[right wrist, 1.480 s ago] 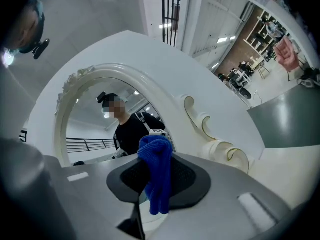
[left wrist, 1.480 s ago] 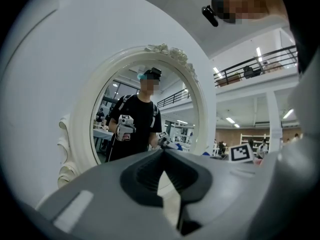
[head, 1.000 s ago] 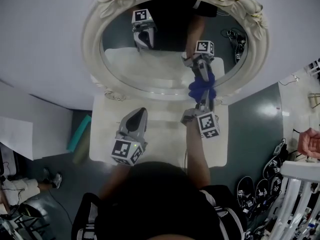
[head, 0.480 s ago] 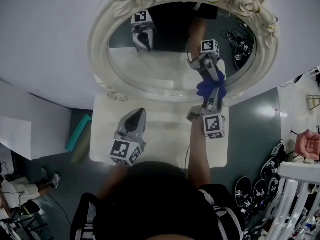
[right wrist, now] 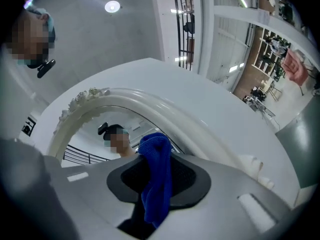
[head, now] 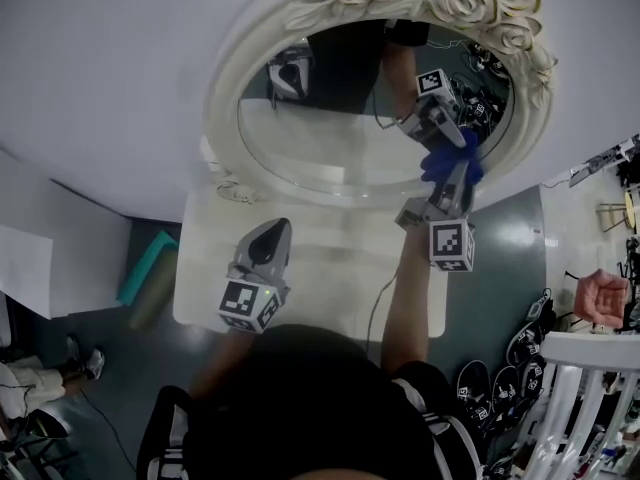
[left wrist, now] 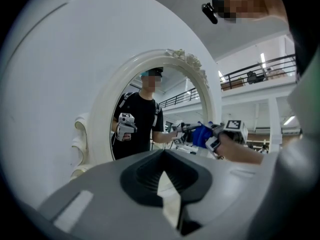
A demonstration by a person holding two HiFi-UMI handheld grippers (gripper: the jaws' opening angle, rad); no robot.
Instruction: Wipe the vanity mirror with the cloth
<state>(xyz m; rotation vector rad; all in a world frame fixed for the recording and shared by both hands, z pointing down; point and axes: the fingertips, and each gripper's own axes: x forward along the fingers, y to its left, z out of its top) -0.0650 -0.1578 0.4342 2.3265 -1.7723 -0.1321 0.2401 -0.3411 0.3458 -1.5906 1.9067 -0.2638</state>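
Against mirror (head: 330, 148) glass, right side — right tongs (head: 451, 180) clamp blue cloth (right wrist: 157, 179); left tongs (head: 271, 232) seemingly closed, empty, over table (head: 330, 273).

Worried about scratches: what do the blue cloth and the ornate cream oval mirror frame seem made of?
The blue cloth looks like microfibre or terry: fuzzy pile, limp folds. The ornate cream oval mirror frame looks like moulded resin or painted plaster, semi-gloss, with cast roses; I cannot tell which.

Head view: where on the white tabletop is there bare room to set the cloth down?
Bare white tabletop lies between the left gripper and the right gripper, below the oval cream-framed mirror. It is crowded at the right edge, where that gripper presses the blue cloth to the glass.
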